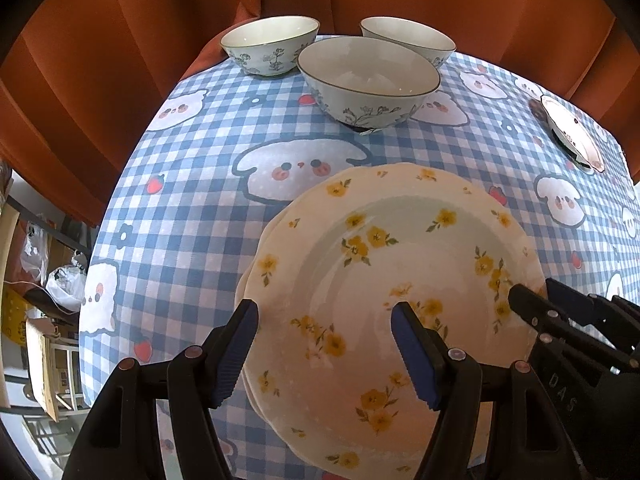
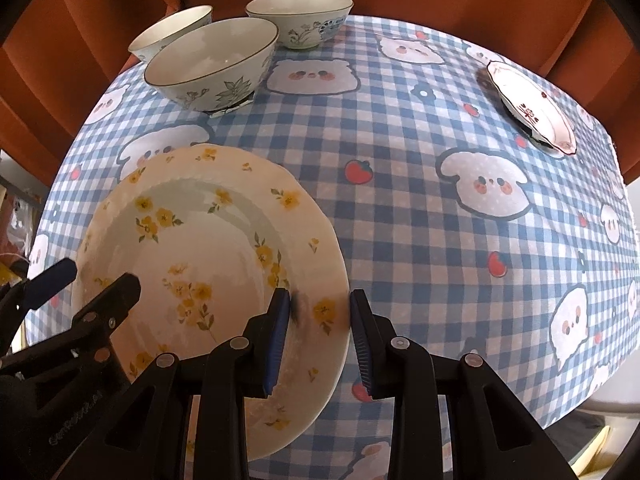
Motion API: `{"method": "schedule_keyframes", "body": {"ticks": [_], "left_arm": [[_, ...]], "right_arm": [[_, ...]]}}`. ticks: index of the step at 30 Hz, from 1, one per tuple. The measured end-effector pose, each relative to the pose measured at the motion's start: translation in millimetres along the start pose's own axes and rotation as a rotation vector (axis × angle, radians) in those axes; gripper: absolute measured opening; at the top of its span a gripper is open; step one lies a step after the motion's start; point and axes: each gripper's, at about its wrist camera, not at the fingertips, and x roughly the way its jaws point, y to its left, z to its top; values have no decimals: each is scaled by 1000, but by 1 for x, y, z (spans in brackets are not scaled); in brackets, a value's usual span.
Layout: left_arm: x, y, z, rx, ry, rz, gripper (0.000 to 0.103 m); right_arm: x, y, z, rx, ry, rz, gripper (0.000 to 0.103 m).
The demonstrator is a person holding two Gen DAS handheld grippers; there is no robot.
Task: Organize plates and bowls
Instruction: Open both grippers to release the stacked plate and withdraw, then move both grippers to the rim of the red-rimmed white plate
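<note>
A cream plate with yellow flowers [image 1: 400, 288] lies on the checked tablecloth, stacked on another like it; it also shows in the right wrist view [image 2: 208, 264]. My left gripper [image 1: 326, 352] is open, its fingers straddling the plates' left rim. My right gripper [image 2: 320, 336] is open, its fingers either side of the plate's right rim; it shows in the left wrist view [image 1: 536, 300] too. Three floral bowls [image 1: 368, 80] stand at the far edge. A small white plate [image 2: 532, 108] lies at the far right.
The round table [image 2: 440, 240] has a blue checked cloth with cartoon animals. An orange curtain [image 1: 120, 60] hangs behind it. Shelves and clutter [image 1: 40, 300] stand to the left, below the table edge.
</note>
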Motion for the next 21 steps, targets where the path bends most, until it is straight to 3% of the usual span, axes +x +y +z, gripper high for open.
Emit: {"method": "schedule_keyframes", "body": {"ticks": [7, 15, 16, 19, 21], "left_arm": [[1, -7, -4, 49, 1, -4, 71], [-6, -21, -5, 97, 7, -54, 72], [-8, -23, -4, 100, 3, -64, 73], [-17, -30, 0, 103, -26, -77, 79], [-22, -36, 3, 103, -50, -81, 81]], "right_arm": [[1, 3, -2, 9, -42, -25, 35], [-12, -8, -3, 70, -64, 37, 37], [-16, -10, -3, 74, -72, 45, 41], [-27, -15, -2, 87, -98, 68, 67], [-34, -20, -1, 97, -116, 78, 68]]}}
